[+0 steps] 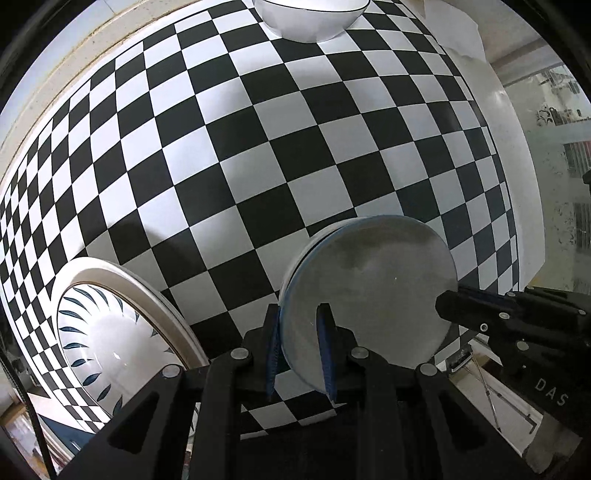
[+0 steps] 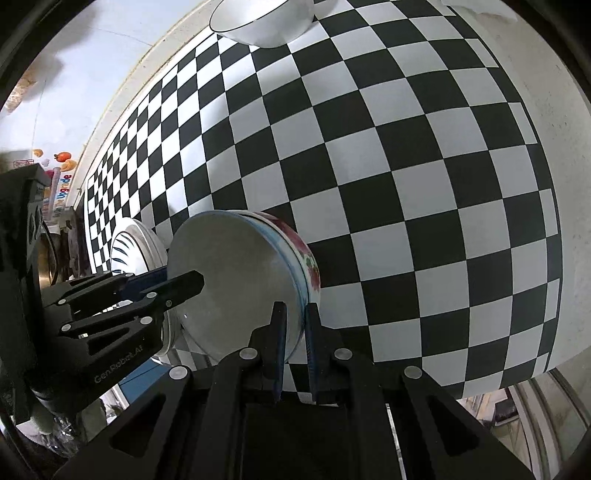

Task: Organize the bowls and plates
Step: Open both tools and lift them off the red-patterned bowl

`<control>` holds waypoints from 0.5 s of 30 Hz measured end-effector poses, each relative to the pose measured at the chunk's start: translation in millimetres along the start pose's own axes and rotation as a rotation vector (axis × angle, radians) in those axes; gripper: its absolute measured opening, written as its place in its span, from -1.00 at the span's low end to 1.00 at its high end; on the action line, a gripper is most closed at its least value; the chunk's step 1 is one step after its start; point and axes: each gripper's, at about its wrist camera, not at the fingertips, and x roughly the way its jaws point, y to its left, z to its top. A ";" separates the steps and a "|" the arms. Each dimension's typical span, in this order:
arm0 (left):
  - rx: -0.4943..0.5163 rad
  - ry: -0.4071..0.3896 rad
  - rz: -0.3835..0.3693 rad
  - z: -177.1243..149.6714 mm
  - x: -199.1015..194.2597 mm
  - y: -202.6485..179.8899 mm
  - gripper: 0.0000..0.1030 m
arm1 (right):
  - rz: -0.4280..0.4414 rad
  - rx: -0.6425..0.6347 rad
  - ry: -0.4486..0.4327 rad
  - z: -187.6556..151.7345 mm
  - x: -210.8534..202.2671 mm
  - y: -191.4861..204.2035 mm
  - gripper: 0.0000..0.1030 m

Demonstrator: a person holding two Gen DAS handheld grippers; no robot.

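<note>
- Left wrist view: left claw (image 1: 301, 345) clamped on the near left rim of a small blue-rimmed bowl (image 1: 373, 291), one blue-padded finger outside the wall, the other inside.
- Bowl raised and tilted above the checkered counter (image 1: 258, 155), pale inside facing the camera.
- Right claw (image 1: 448, 304) reaching in from the right, fingertips at the bowl's right rim.
- Large plate with blue leaf pattern (image 1: 107, 332) lying on the counter at near left, just beside the bowl.
- White bowl with dark rim (image 1: 310, 18) standing at the far edge, well apart from the rest.
- Right wrist view: right claw (image 2: 295, 343) closed on the near right rim of the small bowl (image 2: 236, 280), wall pinched between the two fingers.
- Red floral print showing on the bowl's outer wall.
- Left claw (image 2: 184, 282) coming in from the left, one finger across the bowl's inside, gripping its left rim.
- Leaf-pattern plate (image 2: 129, 251) behind at left; white bowl (image 2: 266, 22) at the far edge of the counter (image 2: 406, 166).
</note>
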 end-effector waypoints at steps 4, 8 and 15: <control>0.002 -0.001 0.005 -0.1 1.4 -1.8 -0.67 | 0.000 0.002 0.001 0.0 -0.6 -0.2 -0.78; 0.002 0.000 0.005 0.0 1.0 -0.5 -0.67 | -0.002 0.000 0.003 1.5 -0.9 0.3 -0.78; 0.004 0.000 0.004 0.4 1.1 -0.6 -0.67 | -0.004 0.000 0.006 1.0 -0.3 0.5 -0.78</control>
